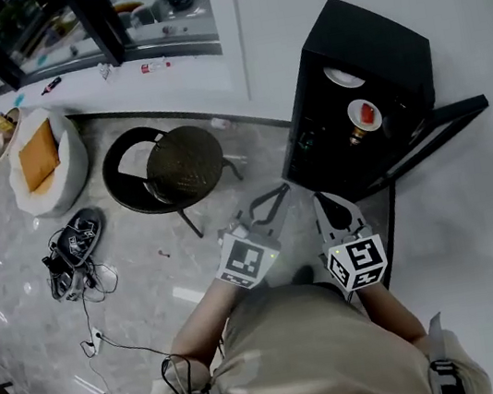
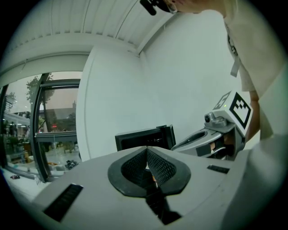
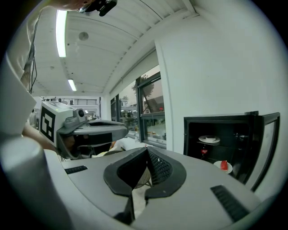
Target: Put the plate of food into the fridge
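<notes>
A black mini fridge (image 1: 367, 78) stands on the floor against the white wall, its door (image 1: 440, 123) swung open to the right. Inside, a white plate with red food (image 1: 363, 113) sits on a lower shelf, and an empty-looking white plate (image 1: 343, 77) above it. The right gripper view shows the fridge (image 3: 225, 130) and the food plate (image 3: 223, 166) too. My left gripper (image 1: 273, 198) and right gripper (image 1: 324, 199) hover side by side just in front of the fridge, both shut and holding nothing. The left gripper view shows the fridge (image 2: 144, 137) ahead.
A round dark stool (image 1: 180, 165) stands left of the fridge. Further left are a white beanbag seat with an orange cushion (image 1: 44, 160), shoes (image 1: 73, 253) and cables on the marble floor. A glass window wall runs along the back.
</notes>
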The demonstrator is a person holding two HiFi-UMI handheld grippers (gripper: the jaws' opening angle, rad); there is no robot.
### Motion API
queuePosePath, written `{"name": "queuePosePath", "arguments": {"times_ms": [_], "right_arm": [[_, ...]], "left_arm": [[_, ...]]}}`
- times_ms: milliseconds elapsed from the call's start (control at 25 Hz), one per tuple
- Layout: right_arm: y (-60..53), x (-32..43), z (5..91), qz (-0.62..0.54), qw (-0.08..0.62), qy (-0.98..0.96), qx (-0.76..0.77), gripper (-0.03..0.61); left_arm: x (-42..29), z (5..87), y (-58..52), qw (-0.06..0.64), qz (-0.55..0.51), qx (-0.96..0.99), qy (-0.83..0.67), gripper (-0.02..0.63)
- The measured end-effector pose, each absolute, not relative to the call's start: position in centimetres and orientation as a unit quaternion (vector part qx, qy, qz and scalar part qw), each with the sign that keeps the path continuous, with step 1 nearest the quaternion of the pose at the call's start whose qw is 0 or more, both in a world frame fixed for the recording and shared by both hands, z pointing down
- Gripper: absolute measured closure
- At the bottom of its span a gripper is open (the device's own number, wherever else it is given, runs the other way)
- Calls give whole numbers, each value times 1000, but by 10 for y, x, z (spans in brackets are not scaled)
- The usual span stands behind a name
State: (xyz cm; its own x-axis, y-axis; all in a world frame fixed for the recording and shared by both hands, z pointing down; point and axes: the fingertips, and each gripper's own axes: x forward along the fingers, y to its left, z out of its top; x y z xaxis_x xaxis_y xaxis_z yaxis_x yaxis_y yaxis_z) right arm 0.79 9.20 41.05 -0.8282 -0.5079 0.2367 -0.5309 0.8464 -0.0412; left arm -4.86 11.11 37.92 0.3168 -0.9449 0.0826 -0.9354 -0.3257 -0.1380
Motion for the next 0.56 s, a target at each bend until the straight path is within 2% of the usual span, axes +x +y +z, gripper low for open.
{"name": "queuePosePath", "arguments": {"times_ms": [560], "right_arm": [[154,-73,414,16,130,-962,238,557]], "left_arm": [[-140,387,171,26,-39,-793,607,603]]}}
